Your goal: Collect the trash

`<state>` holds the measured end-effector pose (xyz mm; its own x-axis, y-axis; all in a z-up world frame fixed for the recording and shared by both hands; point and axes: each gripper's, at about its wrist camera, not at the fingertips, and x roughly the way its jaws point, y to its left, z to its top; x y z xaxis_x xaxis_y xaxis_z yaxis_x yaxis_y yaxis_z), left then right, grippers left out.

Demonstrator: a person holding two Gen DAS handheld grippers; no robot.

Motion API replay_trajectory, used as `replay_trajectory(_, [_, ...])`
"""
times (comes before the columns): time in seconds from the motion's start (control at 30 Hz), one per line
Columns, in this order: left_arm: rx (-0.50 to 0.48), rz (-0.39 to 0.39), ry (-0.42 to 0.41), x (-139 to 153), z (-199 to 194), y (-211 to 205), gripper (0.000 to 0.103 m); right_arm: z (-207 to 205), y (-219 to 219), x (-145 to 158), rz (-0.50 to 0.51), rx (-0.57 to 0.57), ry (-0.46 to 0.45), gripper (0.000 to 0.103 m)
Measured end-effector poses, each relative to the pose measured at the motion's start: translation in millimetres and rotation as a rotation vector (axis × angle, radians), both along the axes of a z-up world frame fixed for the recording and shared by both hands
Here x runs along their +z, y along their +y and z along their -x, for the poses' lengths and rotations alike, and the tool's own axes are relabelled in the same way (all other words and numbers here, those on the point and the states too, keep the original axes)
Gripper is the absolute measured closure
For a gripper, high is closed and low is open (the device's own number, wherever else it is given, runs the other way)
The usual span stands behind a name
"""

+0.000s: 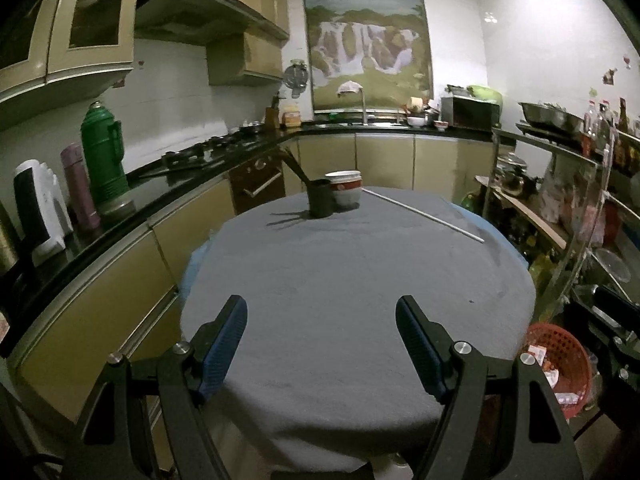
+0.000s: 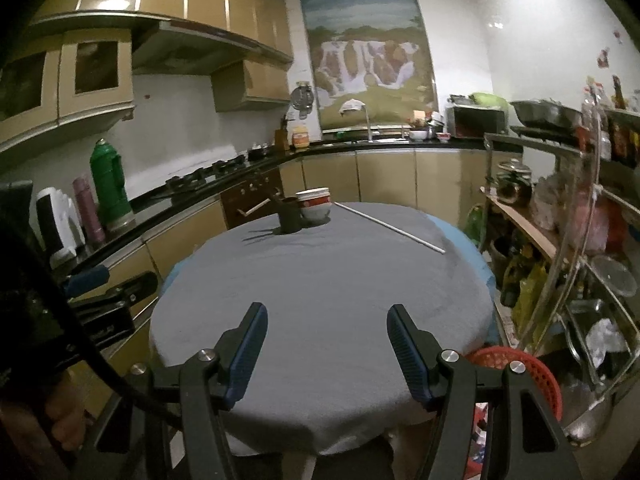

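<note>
Both grippers — left gripper, right gripper — hang empty, jaws apart, over the grey table; red basket seemingly holds wrappers.

black-framed left gripper and right gripper, ribbed blue pads, silver pivot screws

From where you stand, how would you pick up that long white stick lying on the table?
I'd take the white stick near its nearer end, coming down from above with the jaws across its width. It lies flat and alone on the grey tablecloth, running diagonally on the right side, well apart from the bowls. The right gripper is probably better placed; it's open and empty.
</note>
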<state>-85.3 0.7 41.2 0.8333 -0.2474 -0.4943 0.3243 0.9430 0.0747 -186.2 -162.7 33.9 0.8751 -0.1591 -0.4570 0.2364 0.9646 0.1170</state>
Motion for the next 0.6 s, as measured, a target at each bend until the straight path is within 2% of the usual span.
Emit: replay_trajectory(0.6, [0.075, 0.047, -0.017, 5.4, -11.5, 25.1, 0.026, -15.4, 28.1, 15.7, 0.058, 0.041, -0.015, 0.036])
